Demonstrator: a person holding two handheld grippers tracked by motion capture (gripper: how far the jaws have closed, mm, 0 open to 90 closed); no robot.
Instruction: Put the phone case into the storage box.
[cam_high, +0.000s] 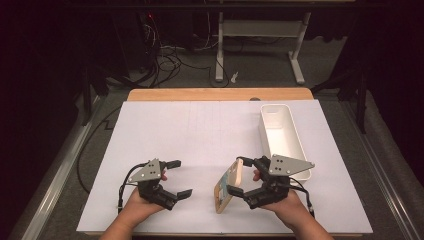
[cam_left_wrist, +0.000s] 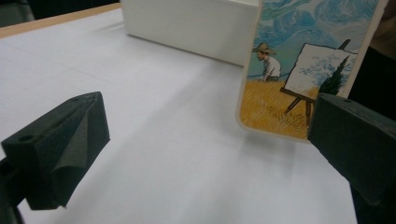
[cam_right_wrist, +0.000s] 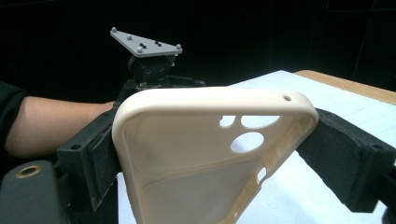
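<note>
A cream phone case stands on edge over the white sheet, with my right gripper shut on its two long sides. Its printed back, a painter at an easel in a yellow field, faces my left gripper. In the right gripper view I look into the hollow inside of the phone case, camera holes to the right, with a black pad pressed on each side. My left gripper stands open a short way left of the case, nothing between its jaws, which frame the left gripper view.
A long white tray lies empty at the back right, just beyond my right gripper, and the same white tray shows behind the case. The wooden table edge runs along the far side of the sheet.
</note>
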